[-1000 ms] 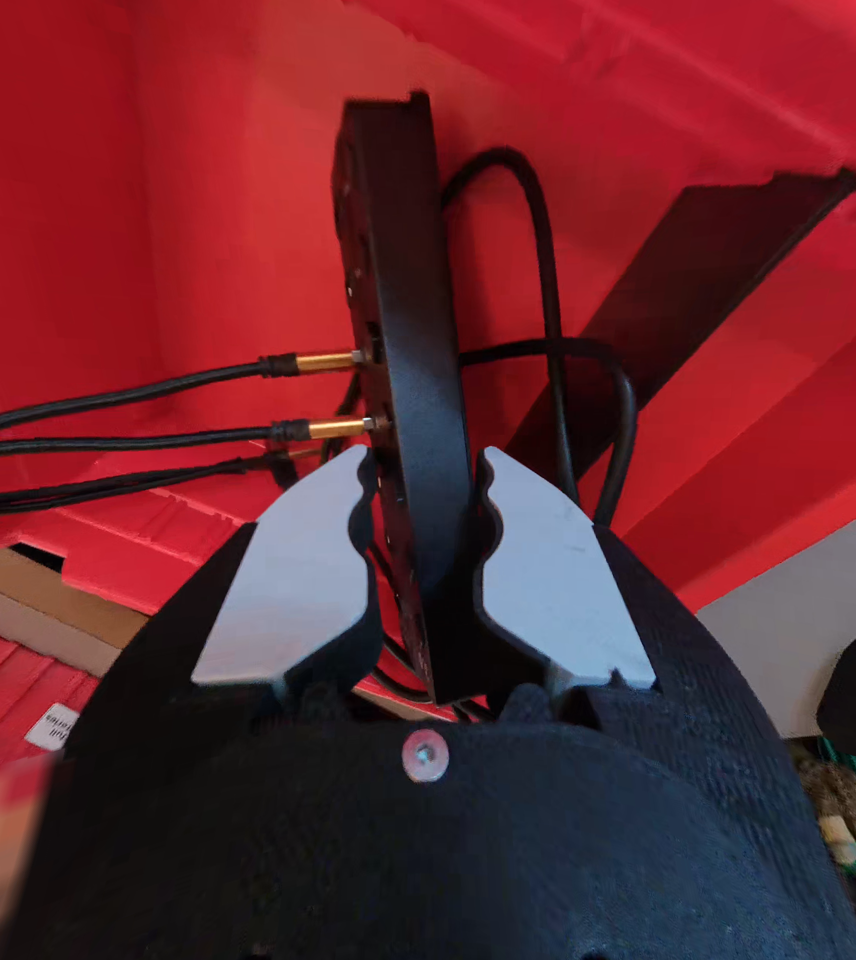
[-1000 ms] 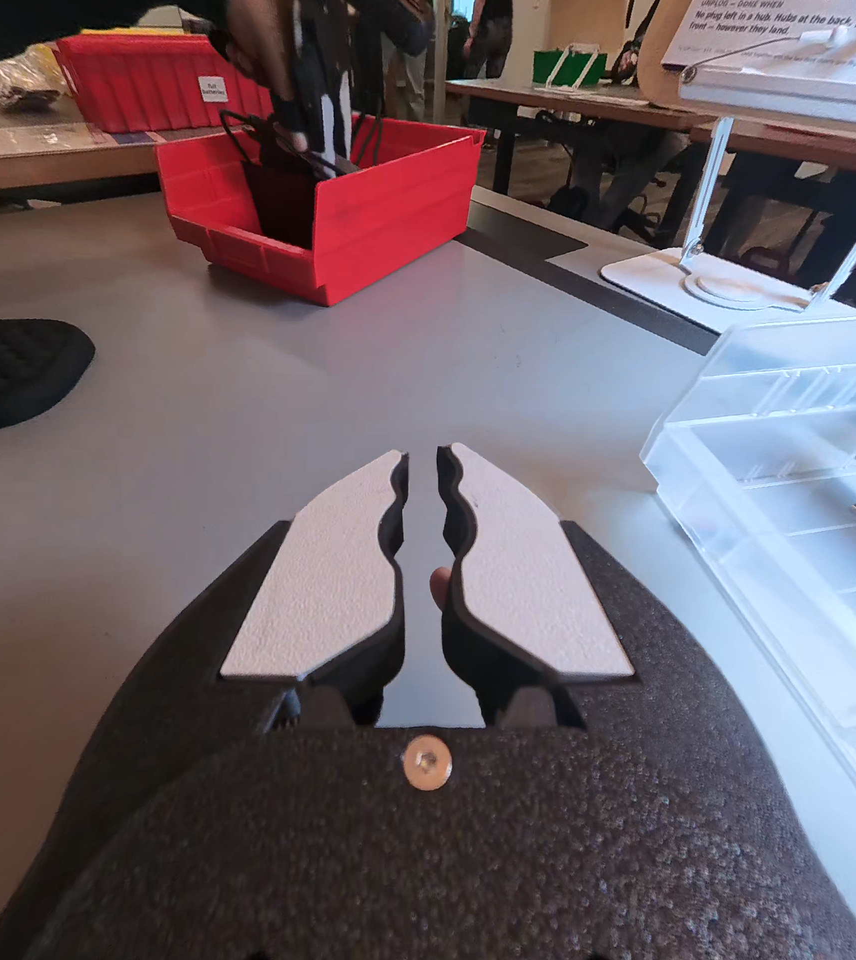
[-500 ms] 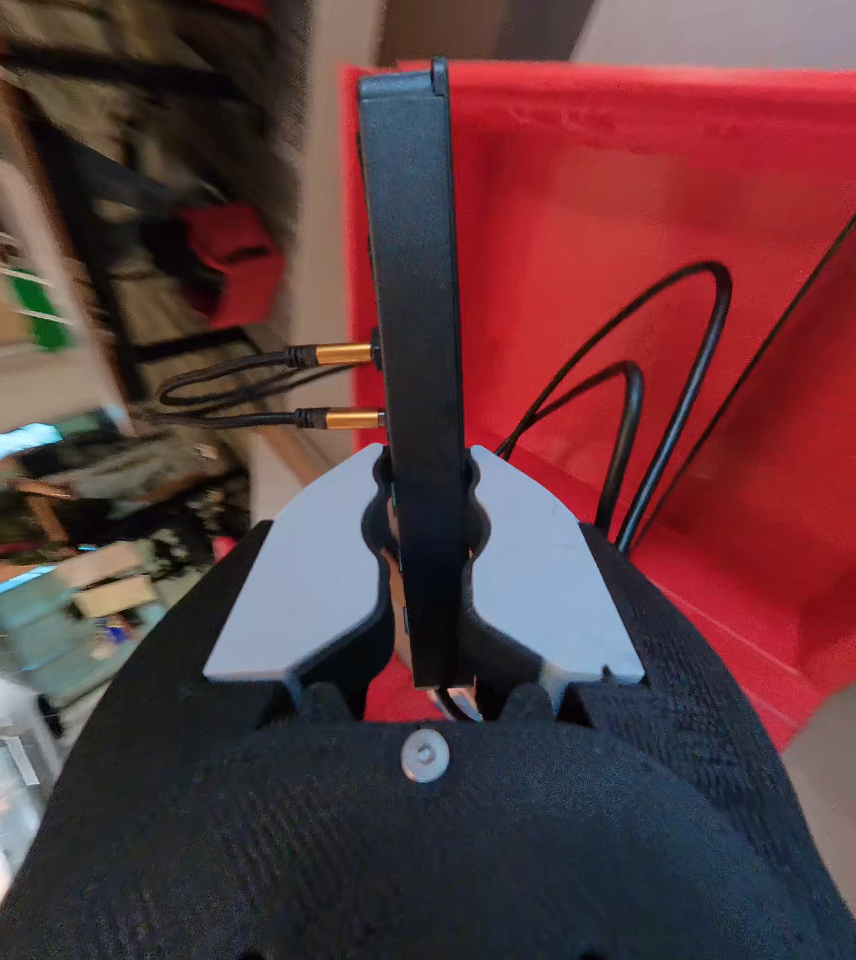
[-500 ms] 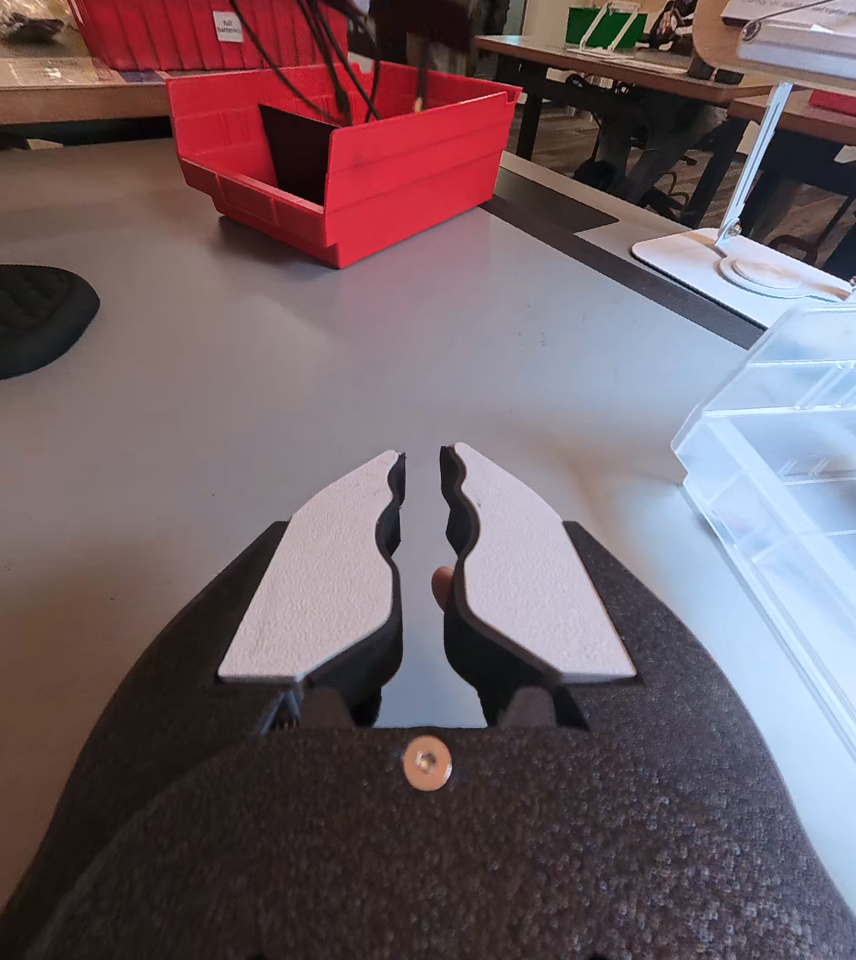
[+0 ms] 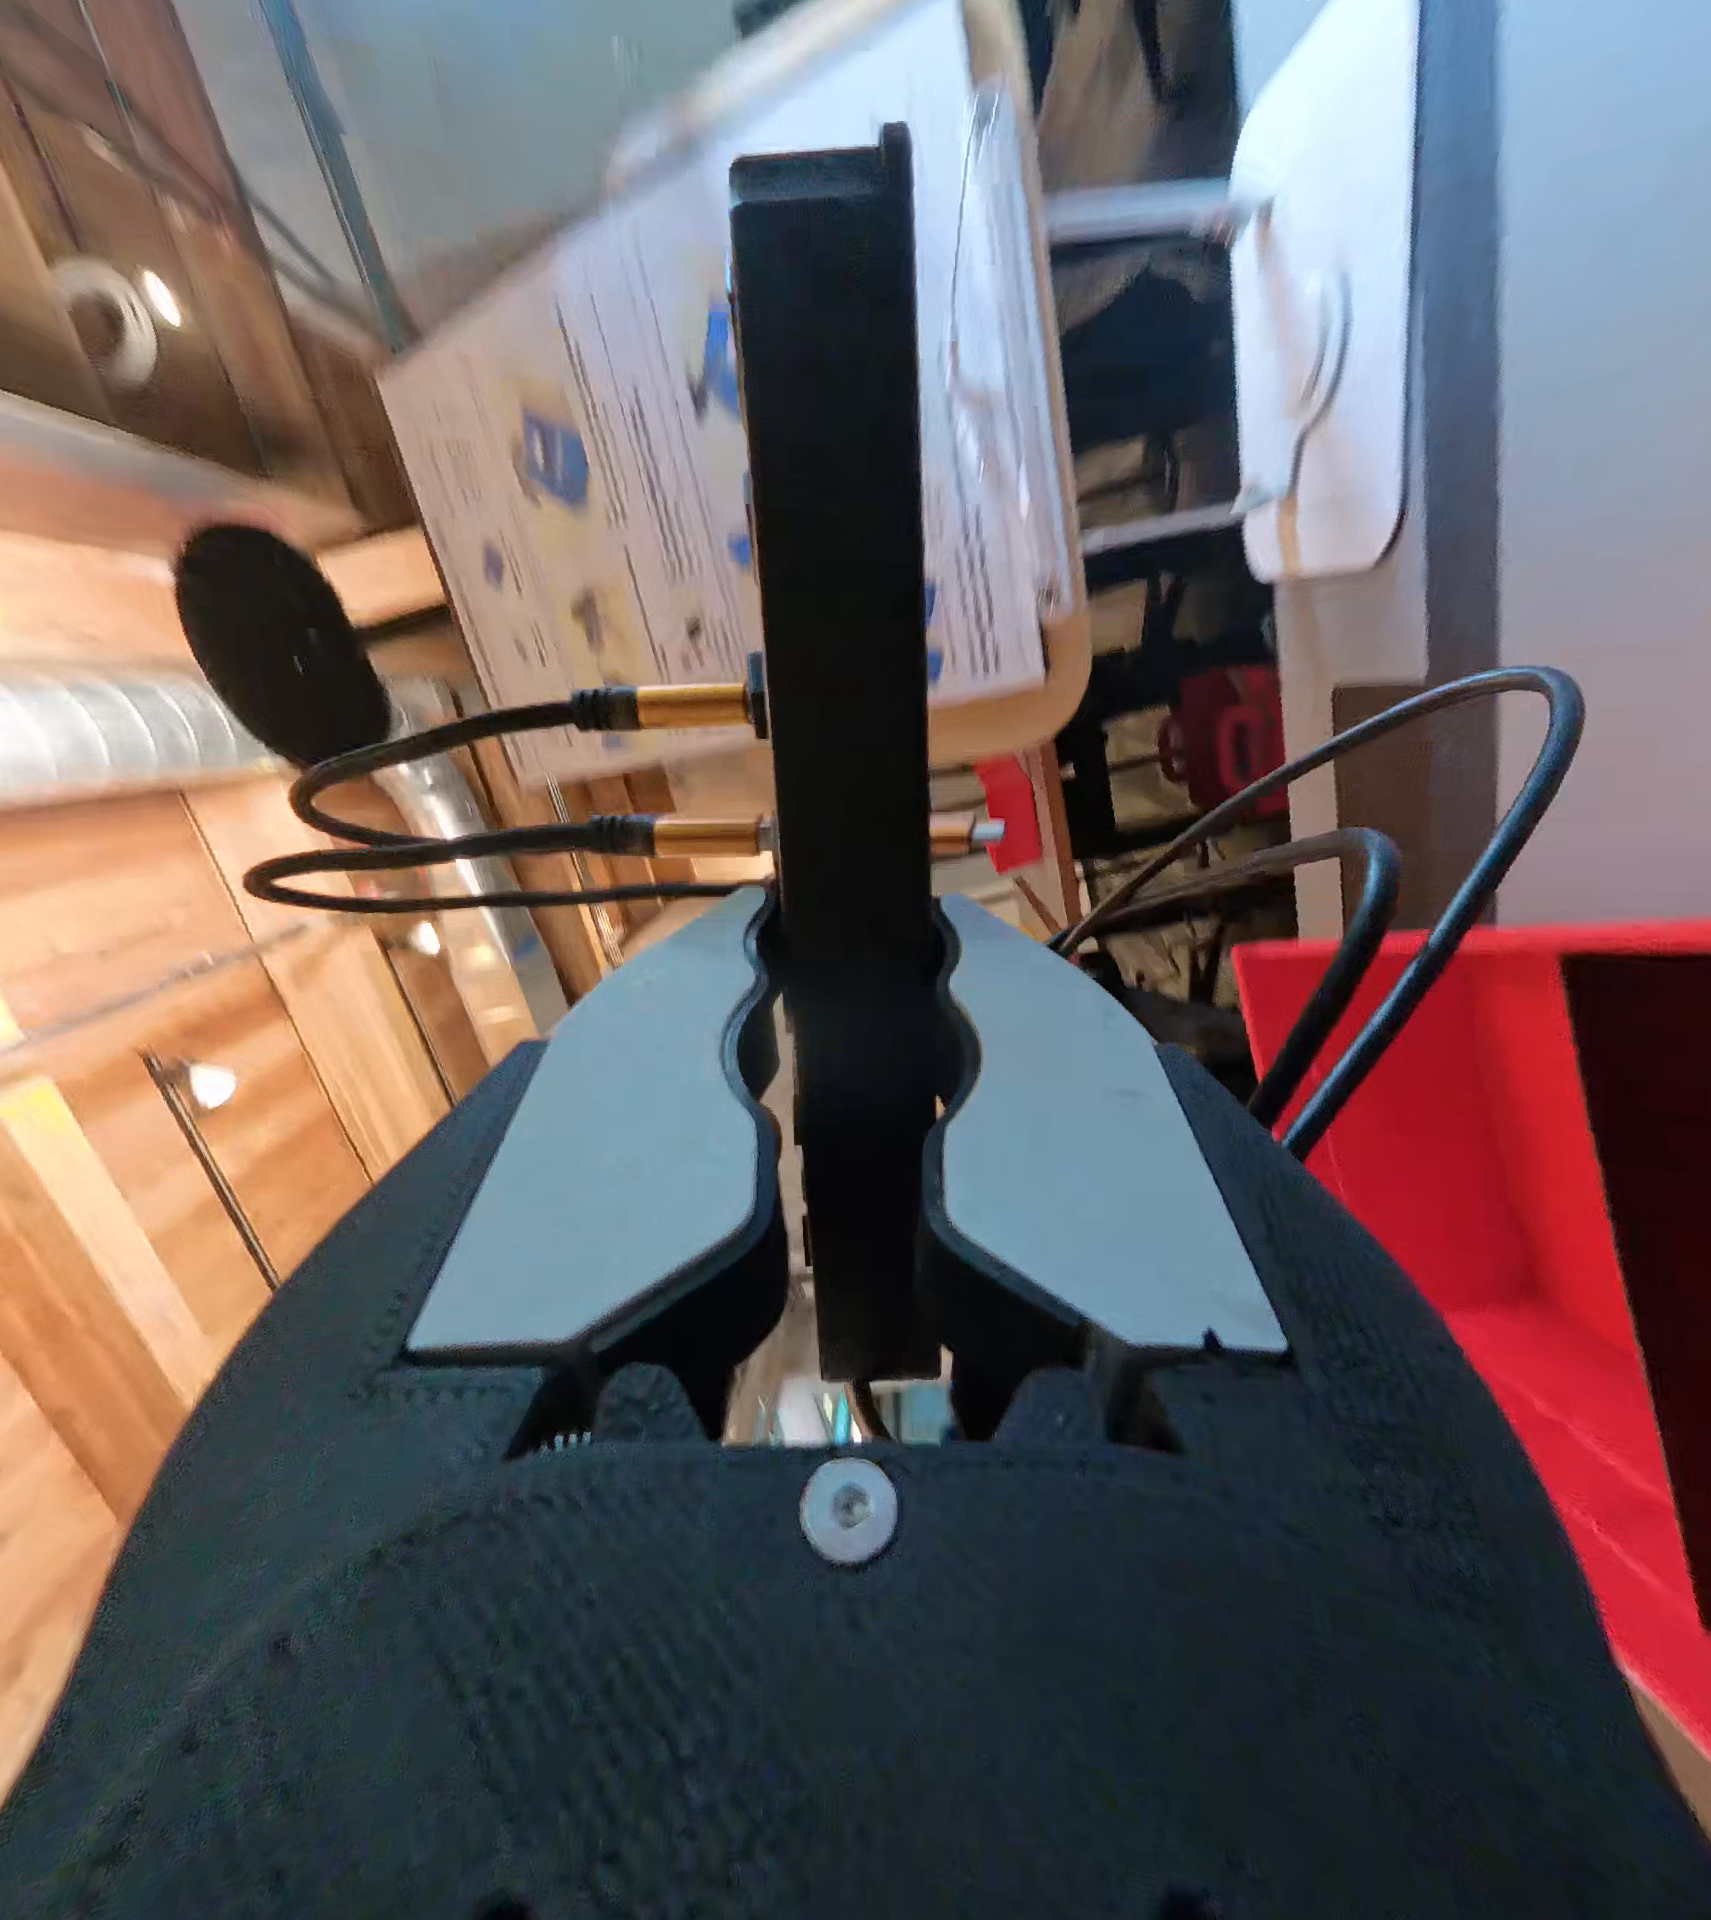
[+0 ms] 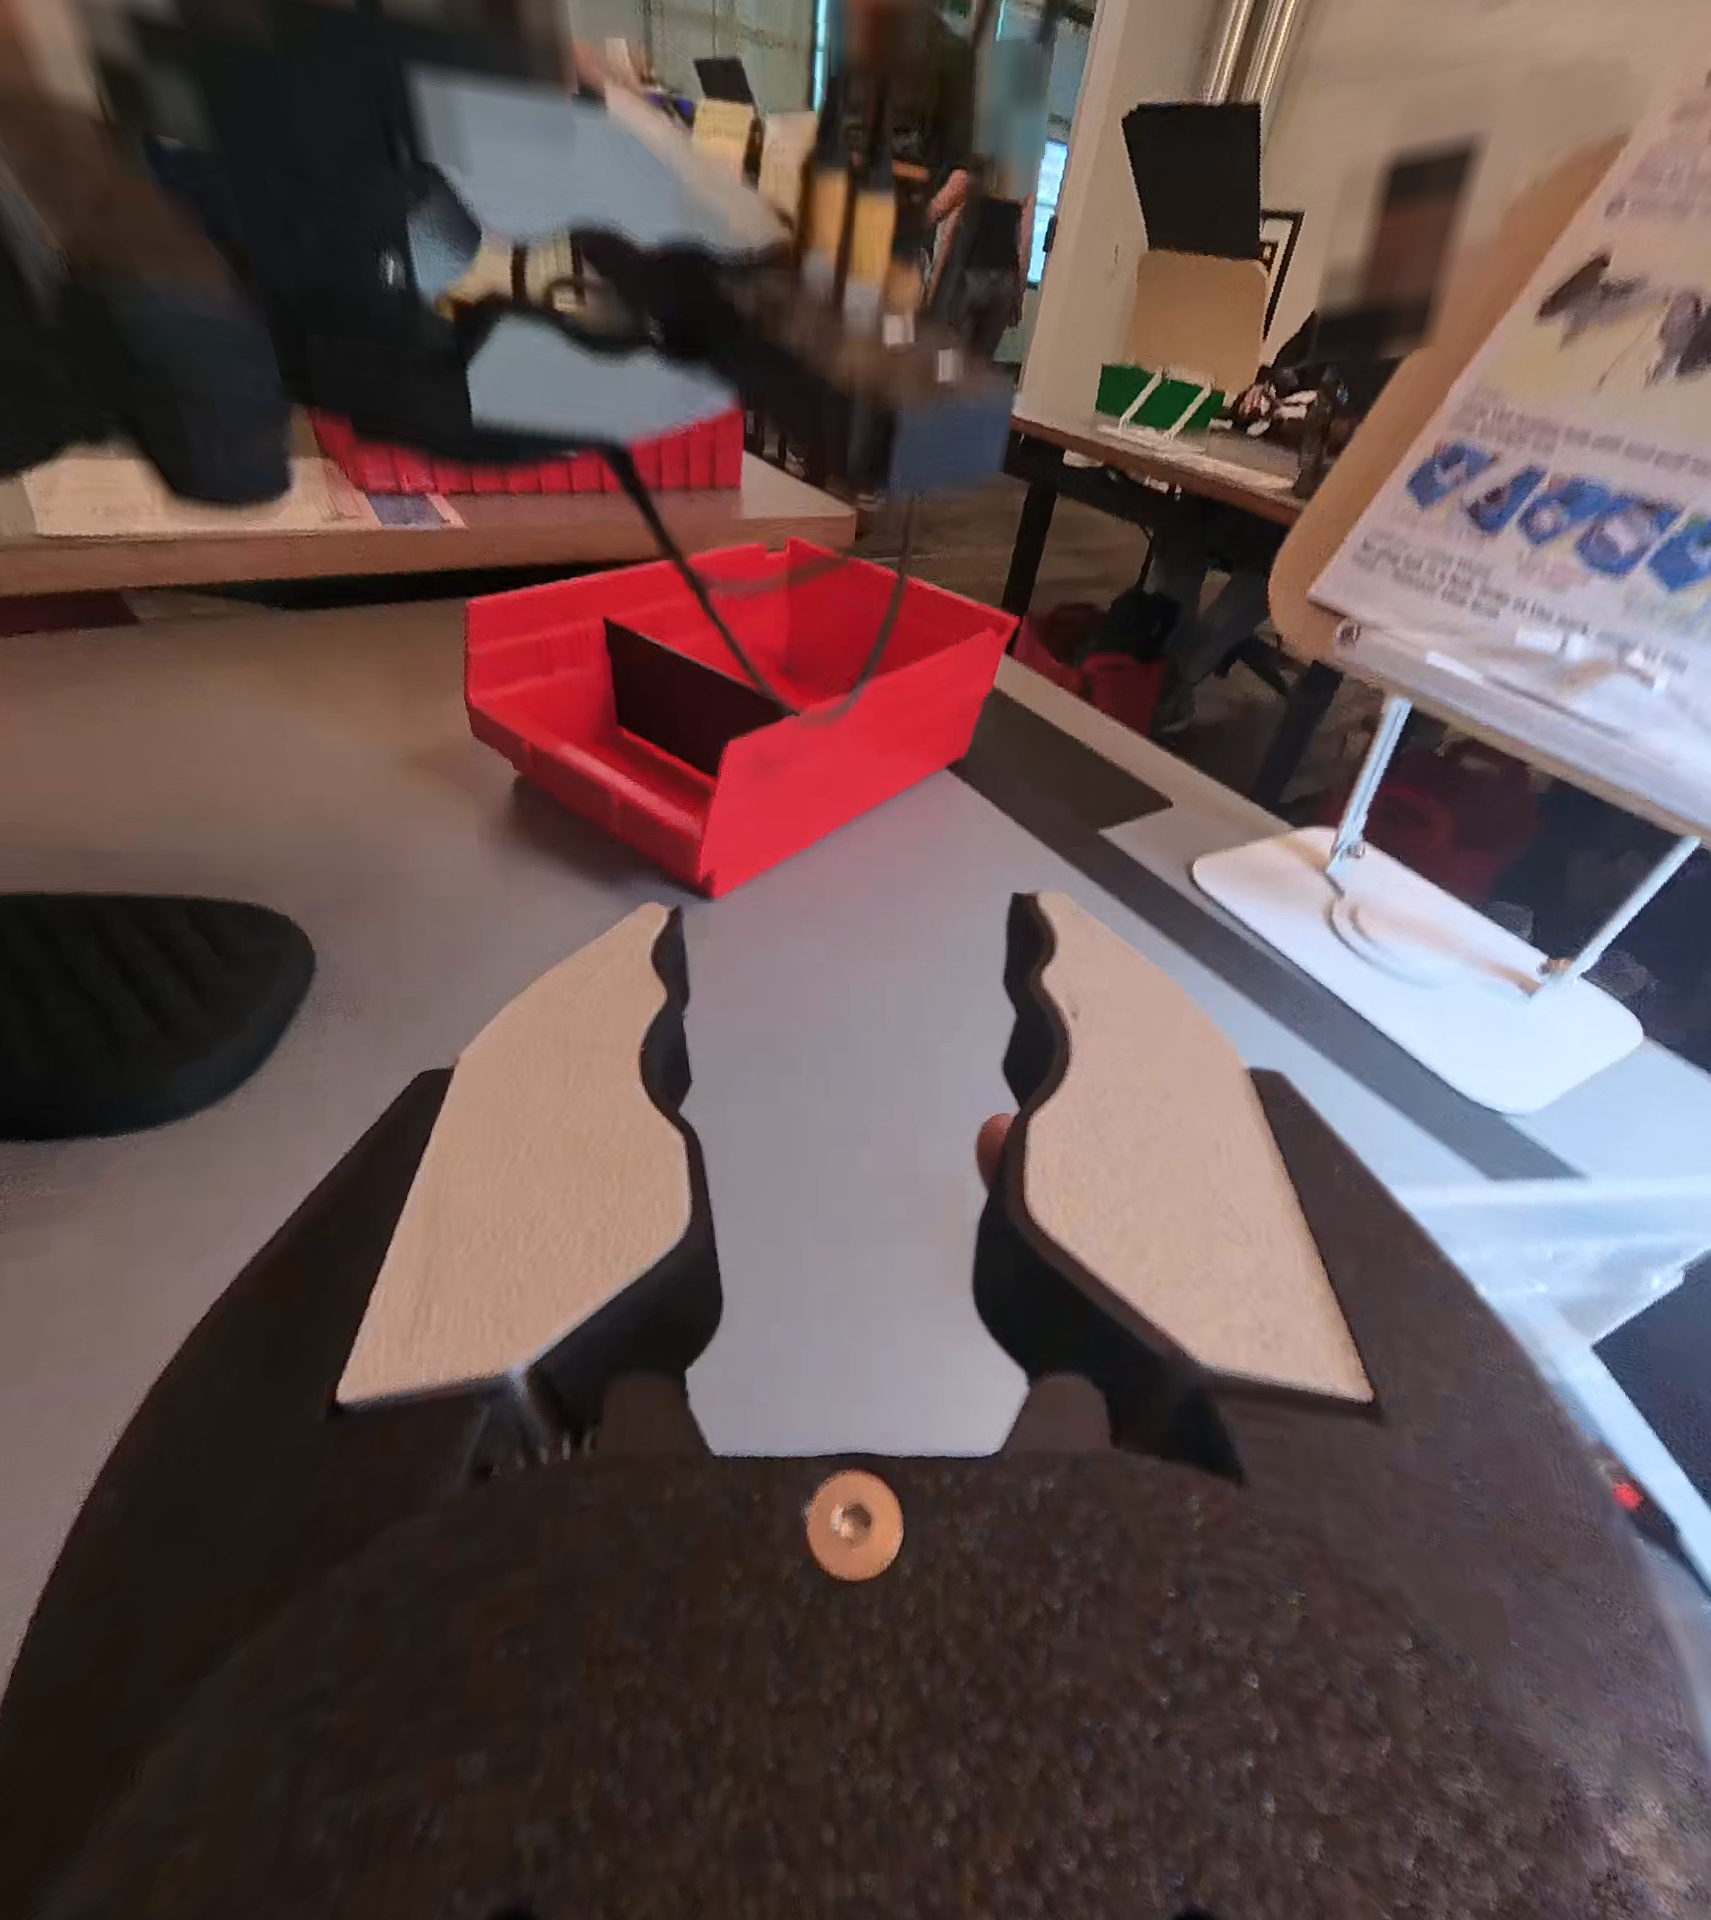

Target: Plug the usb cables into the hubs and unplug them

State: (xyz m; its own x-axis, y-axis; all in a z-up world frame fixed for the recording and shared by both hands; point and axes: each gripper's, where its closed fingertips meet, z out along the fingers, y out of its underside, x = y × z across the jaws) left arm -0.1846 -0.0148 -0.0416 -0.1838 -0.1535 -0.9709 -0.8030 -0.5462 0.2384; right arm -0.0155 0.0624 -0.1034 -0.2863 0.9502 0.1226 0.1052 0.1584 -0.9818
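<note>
The left tool point(image 5: 851, 925) is clenched on a black USB hub point(image 5: 835, 644), which stands edge-on and upright between its pads; two gold-tipped USB cables point(image 5: 477, 727) are plugged into the hub's left face, one above the other, and a third gold plug point(image 5: 965, 831) shows just beside its right edge; black cable loops point(image 5: 1453, 790) hang down to the right of the hub toward the red bin point(image 5: 1453, 1195). The right tool point(image 6: 840, 935) is released, its pads well apart, held low and level over the grey surface point(image 6: 311, 748) with nothing between them. Beyond it sits the red bin point(image 6: 799, 790) with a black divider point(image 6: 685, 696); above the bin, blurred, the left tool point(image 6: 570, 312) holds the hub in the air, cables trailing down into the bin; right of the bin stands a white document stand point(image 6: 1422, 935).
</note>
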